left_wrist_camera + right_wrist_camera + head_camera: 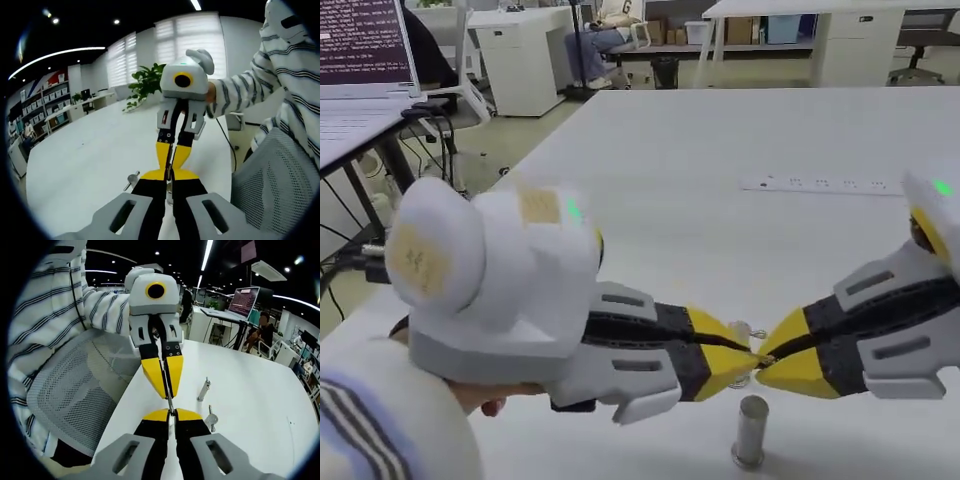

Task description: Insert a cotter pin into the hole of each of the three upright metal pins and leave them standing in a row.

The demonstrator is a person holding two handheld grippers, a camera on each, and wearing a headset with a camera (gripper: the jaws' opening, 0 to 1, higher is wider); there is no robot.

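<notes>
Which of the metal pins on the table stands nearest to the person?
The upright metal pin at the head view's bottom edge, standing alone. The other pin is farther away, partly hidden behind the yellow jaws.

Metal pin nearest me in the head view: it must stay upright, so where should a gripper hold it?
Take the metal pin across its plain round shaft, about mid-height, coming in level from the near, open side. It stands upright on a wider foot, so a level squeeze there likely won't tip it. Its hole cannot be made out.
</notes>
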